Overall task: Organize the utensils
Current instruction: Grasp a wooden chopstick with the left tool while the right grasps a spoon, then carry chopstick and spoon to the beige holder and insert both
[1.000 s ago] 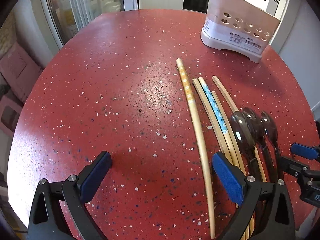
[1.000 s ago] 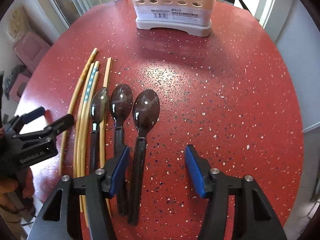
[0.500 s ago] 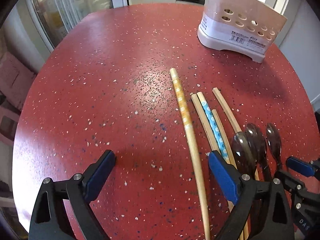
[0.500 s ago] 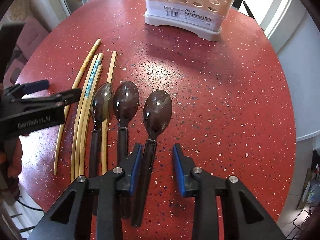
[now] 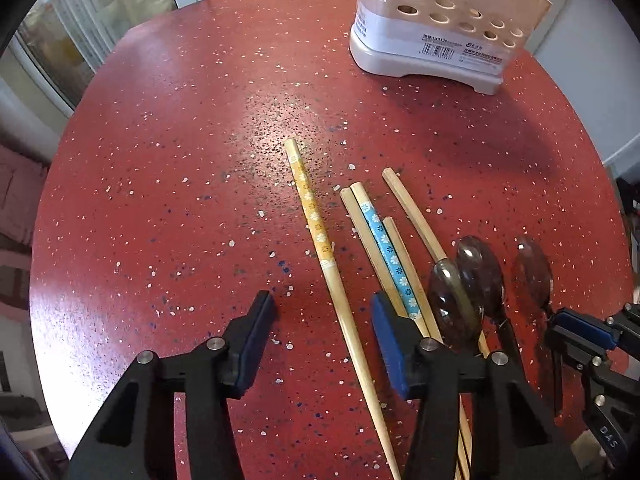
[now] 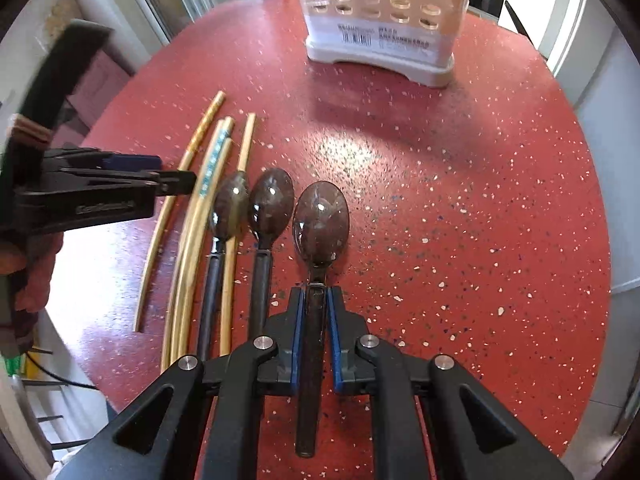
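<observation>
Gripping: right gripper (image 6: 316, 320), its blue fingers (image 6: 297, 332) closing on the black handle of the right spoon (image 6: 320, 216), pads pressing it from both sides; bowl ahead of the fingertips, handle end reaching back under the gripper.
Left gripper (image 5: 320, 328): fingers (image 5: 386, 340) about half apart and closing, with the yellow chopstick (image 5: 316, 228) lying between them on the surface, pads not touching it.
Surface (image 5: 160, 160): round, red, speckled white.
Chopsticks: yellow-patterned one apart on the left of the group; blue chopstick (image 5: 386, 248) tight between two plain ones; a further plain chopstick (image 5: 412, 212) to their right, running under the left spoon.
Spoons: three dark ones side by side, bowls toward the holder; left spoon (image 6: 230, 210) over a chopstick, middle spoon (image 6: 271, 202) just beside it, right one slightly apart.
Holder (image 6: 380, 20): pale caddy with round holes and a barcode label, upright at the far edge of the surface, well apart from the utensils.
Person: a hand (image 6: 24, 272) behind the left gripper in the right wrist view.
</observation>
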### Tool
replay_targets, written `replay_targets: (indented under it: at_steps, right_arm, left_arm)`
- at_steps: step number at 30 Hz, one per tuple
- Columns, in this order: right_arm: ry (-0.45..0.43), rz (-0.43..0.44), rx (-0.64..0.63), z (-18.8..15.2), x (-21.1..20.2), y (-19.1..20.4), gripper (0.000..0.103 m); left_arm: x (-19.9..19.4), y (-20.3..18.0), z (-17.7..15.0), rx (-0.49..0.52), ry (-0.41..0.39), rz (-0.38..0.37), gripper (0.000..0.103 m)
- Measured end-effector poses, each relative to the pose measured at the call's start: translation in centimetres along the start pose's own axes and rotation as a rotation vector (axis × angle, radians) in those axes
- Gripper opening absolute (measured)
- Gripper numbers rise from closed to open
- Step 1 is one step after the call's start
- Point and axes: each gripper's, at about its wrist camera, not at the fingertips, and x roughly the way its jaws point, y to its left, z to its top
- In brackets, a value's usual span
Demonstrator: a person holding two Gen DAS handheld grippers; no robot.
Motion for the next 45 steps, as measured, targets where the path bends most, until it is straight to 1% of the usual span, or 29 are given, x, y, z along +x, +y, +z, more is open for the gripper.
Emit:
replay_targets:
  at_steps: [1, 2, 3, 5, 8, 9, 12, 17, 20, 23, 27, 31, 35, 36, 39, 45]
  right_arm:
    - [-0.015, 0.01, -0.005, 0.0, -0.4, -0.2, 0.012]
    - [-0.026, 0.016, -0.009, 0.0, -0.7, -0.3, 0.013]
    - [-0.031, 0.017, -0.011, -0.2, -1.0, -0.3, 0.012]
    - [-0.048, 0.036, -0.012, -0.3, -1.6, -0.6, 0.013]
    - [-0.059, 0.053, -0.001, -0.5, -1.9, -1.1, 0.012]
    - [-0.063, 0.061, 0.004, -0.6, -2.0, -1.2, 0.012]
    - [-0.076, 0.081, 0.022, -1.1, -2.6, -1.9, 0.013]
    - [-0.111, 0.126, 0.059, -1.4, -3.7, -3.3, 0.013]
    - [-0.14, 0.144, 0.072, -1.3, -4.4, -3.9, 0.013]
    - [-0.18, 0.154, 0.082, -1.2, -5.5, -4.7, 0.013]
    - [-0.227, 0.17, 0.092, -0.7, -6.7, -5.4, 0.013]
    - [-0.286, 0.173, 0.098, 0.3, -8.7, -6.0, 0.013]
    - [-0.345, 0.175, 0.105, 1.6, -10.2, -6.7, 0.013]
    - [-0.352, 0.176, 0.107, 1.8, -10.5, -6.8, 0.013]
    - [-0.374, 0.182, 0.113, 3.1, -11.0, -7.2, 0.013]
    - [-0.429, 0.178, 0.094, 6.6, -12.3, -7.9, 0.013]
  left_arm:
    - [0.0, 0.0, 0.3, 0.002, 0.003, -0.003, 0.062]
    - [-0.1, -0.1, 0.6, 0.005, 0.003, -0.005, 0.053]
    - [-0.2, -0.1, 0.8, 0.004, 0.009, -0.011, 0.039]
    - [-0.3, 0.1, 1.1, -0.003, 0.011, -0.015, 0.036]
    - [-0.7, 0.1, 1.0, -0.007, -0.024, -0.026, 0.036]
    - [-0.8, 0.3, 0.5, -0.013, -0.035, -0.03, 0.036]
    - [-1.8, 0.7, -1.2, -0.03, -0.103, -0.03, 0.036]
    - [-4.3, 0.3, -2.9, -0.106, -0.238, -0.085, 0.036]
    - [-5.8, 0.1, -4.1, -0.147, -0.302, -0.128, 0.036]
    - [-8.3, 0.1, -4.4, -0.171, -0.39, -0.157, 0.036]
    - [-11.3, 0.2, -4.7, -0.193, -0.486, -0.184, 0.036]
    - [-13.8, 0.6, -3.8, -0.215, -0.56, -0.21, 0.036]
    - [-16.2, 0.2, -2.4, -0.192, -0.639, -0.187, 0.036]
    - [-16.3, 0.2, -2.0, -0.19, -0.648, -0.184, 0.036]
    - [-17.0, -0.2, -0.7, -0.193, -0.674, -0.207, 0.036]
    - [-17.5, -0.7, 3.9, -0.194, -0.717, -0.23, 0.036]
